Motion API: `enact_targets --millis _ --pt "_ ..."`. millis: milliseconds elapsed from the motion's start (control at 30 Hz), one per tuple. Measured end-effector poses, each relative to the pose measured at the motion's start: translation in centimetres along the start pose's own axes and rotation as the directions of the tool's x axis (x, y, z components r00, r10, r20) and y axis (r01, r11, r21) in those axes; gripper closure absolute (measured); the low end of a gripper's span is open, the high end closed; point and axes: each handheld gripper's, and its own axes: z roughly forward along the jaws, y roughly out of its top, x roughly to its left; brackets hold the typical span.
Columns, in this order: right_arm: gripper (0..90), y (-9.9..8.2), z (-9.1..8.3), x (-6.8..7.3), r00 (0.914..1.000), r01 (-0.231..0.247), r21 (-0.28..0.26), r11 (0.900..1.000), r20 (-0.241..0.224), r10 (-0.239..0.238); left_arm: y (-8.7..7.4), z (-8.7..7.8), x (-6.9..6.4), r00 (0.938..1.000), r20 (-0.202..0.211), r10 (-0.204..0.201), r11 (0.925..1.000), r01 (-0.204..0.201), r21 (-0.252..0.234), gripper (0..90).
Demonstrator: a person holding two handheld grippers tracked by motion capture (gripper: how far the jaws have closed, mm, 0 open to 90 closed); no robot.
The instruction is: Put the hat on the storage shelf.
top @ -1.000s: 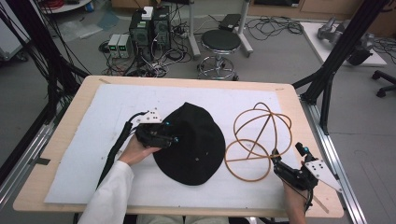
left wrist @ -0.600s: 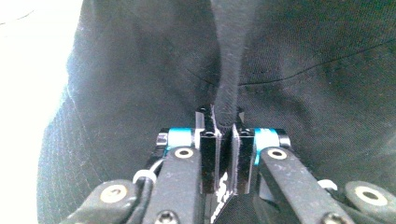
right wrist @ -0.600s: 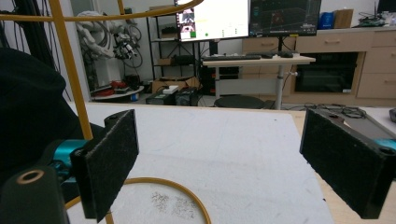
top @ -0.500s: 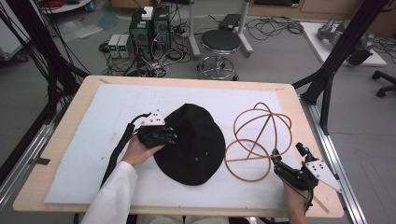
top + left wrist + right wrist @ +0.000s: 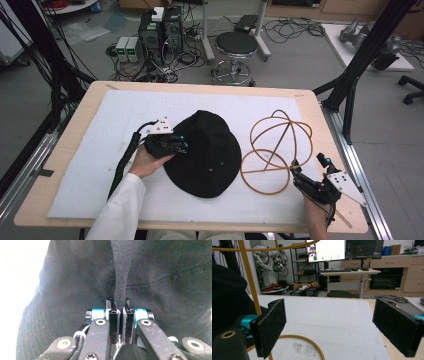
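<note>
A black hat (image 5: 212,152) lies crown up in the middle of the white mat. My left gripper (image 5: 183,144) is at the hat's left edge, shut on a pinched-up fold of its black fabric (image 5: 120,287). To the right of the hat stands a tan wire frame (image 5: 276,150) of hoops, with a round base ring (image 5: 308,343). My right gripper (image 5: 307,166) sits at the frame's near right side, open wide, its left pad (image 5: 272,326) beside an upright wire (image 5: 249,280) and nothing between the jaws. In the right gripper view the hat (image 5: 227,295) is at the left.
The white mat (image 5: 125,115) covers most of a wooden table (image 5: 75,120). A black strut (image 5: 350,90) rises at the table's right rear corner. A stool (image 5: 236,50) and computer boxes (image 5: 160,30) stand on the floor beyond the far edge.
My left gripper has shifted slightly right at the hat's left edge, still holding the fabric. The right gripper and the wire frame have stayed put.
</note>
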Motion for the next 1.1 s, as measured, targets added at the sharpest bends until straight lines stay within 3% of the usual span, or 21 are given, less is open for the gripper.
enact_targets --millis 200,367,567,633,767,800,833,867,900,933,967,1067,1100 --pt "10.8 0.0 0.0 0.0 1.0 -0.003 0.0 1.0 -0.001 0.003 0.3 -0.6 -0.1 0.9991 0.036 -0.021 0.9981 0.023 -0.057 87.4" --pt "10.9 0.0 0.0 0.0 1.0 -0.001 -0.001 1.0 -0.002 0.001 0.5 -1.4 0.0 0.999 0.041 -0.017 0.996 0.021 -0.087 87.3" --pt "10.8 0.0 -0.1 0.0 1.0 -0.004 -0.002 1.0 -0.001 0.004 0.9 -3.0 0.2 0.9987 0.045 -0.023 0.986 0.03 -0.164 87.4" --pt "10.9 0.0 -0.1 0.0 1.0 -0.002 -0.002 1.0 -0.001 0.002 1.1 -3.5 0.1 0.9988 0.044 -0.024 0.9803 0.032 -0.195 87.4" --pt "10.8 0.0 0.0 0.0 1.0 0.001 -0.002 1.0 -0.002 -0.001 1.5 -4.7 0.0 0.9982 0.046 -0.037 0.9587 0.049 -0.28 87.3" --pt "10.9 0.0 0.0 0.0 1.0 0.0 -0.001 1.0 -0.002 0.0 1.5 -4.7 0.0 0.9982 0.046 -0.037 0.9587 0.049 -0.28 87.3" --pt "10.8 0.0 0.0 0.0 1.0 0.001 -0.001 1.0 -0.001 -0.001 1.7 -5.0 0.0 0.9976 0.054 -0.044 0.9473 0.059 -0.315 87.3" --pt "10.9 0.0 0.0 0.0 1.0 0.001 -0.001 1.0 -0.001 -0.001 1.7 -5.0 0.0 0.9976 0.054 -0.044 0.9473 0.059 -0.315 87.3" --pt "10.9 0.0 0.0 0.1 1.0 0.0 -0.001 1.0 -0.001 0.0 1.9 -5.3 -0.1 0.9976 0.057 -0.041 0.9369 0.058 -0.345 87.3" --pt "10.9 0.0 0.0 0.1 1.0 0.0 -0.001 1.0 -0.001 0.0 1.9 -5.3 -0.1 0.9976 0.057 -0.041 0.9369 0.058 -0.345 87.3" --pt "10.9 0.0 0.0 0.1 1.0 0.001 -0.002 1.0 -0.002 -0.001 2.1 -5.7 -0.2 0.9976 0.059 -0.037 0.9292 0.056 -0.365 87.3" --pt "10.9 0.0 -0.1 0.1 1.0 0.0 -0.003 1.0 -0.002 0.0 2.3 -6.0 -0.3 0.9978 0.059 -0.029 0.9231 0.05 -0.381 87.3" --pt "10.9 0.0 -0.1 0.0 1.0 0.003 -0.004 1.0 -0.001 -0.003 2.6 -6.4 -0.5 0.9981 0.058 -0.021 0.9174 0.043 -0.396 87.3"
